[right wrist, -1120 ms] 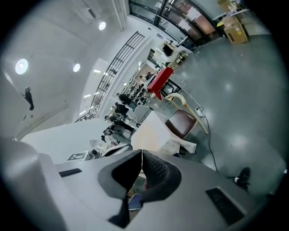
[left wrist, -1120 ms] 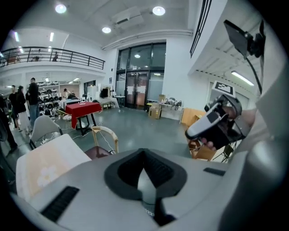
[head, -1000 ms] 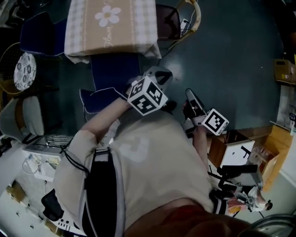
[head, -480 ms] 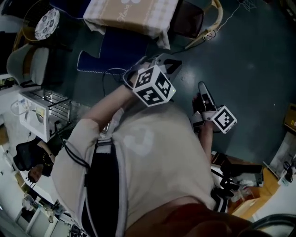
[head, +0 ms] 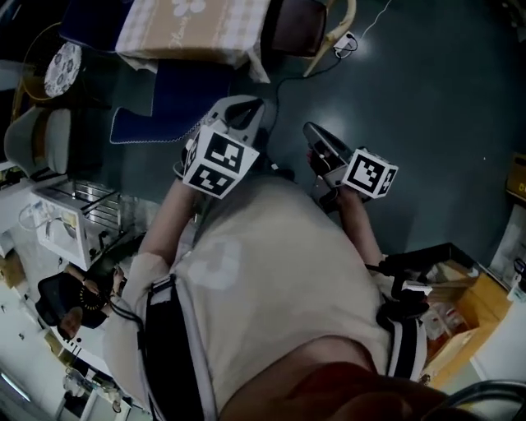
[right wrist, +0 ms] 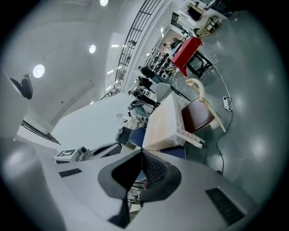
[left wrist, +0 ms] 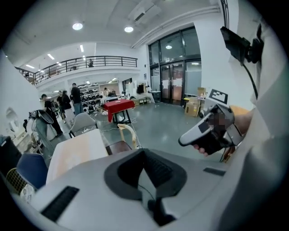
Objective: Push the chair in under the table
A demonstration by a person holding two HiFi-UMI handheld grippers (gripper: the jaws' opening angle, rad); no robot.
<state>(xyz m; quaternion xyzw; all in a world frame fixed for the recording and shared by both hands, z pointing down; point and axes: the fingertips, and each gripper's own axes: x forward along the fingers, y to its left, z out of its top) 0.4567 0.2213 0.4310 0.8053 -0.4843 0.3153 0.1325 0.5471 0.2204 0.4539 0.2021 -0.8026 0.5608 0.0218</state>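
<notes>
The table (head: pixel 189 29) with a checked cloth stands at the top of the head view. At its right side is the chair (head: pixel 300 25), with a dark red seat and a light wooden frame, drawn out from the table. Both grippers are held in front of the person, well short of the chair. My left gripper (head: pixel 245 107) is shut and empty, and it points toward the table (left wrist: pixel 76 151) and chair (left wrist: pixel 121 140). My right gripper (head: pixel 312 131) is shut and empty too, and in its own view the chair (right wrist: pixel 198 113) lies ahead beside the table (right wrist: pixel 165 122).
A blue mat (head: pixel 177 99) lies on the floor under and before the table. A grey armchair (head: pixel 37 140), a round patterned stool (head: pixel 62 70) and a wire rack (head: pixel 70 218) stand at the left. Cardboard boxes (head: pixel 460 321) are at the lower right. A cable (head: pixel 362 25) runs past the chair.
Both grippers have shifted up and left in the head view, and the left one has turned. The view itself has swung, so table and chair sit differently in it.
</notes>
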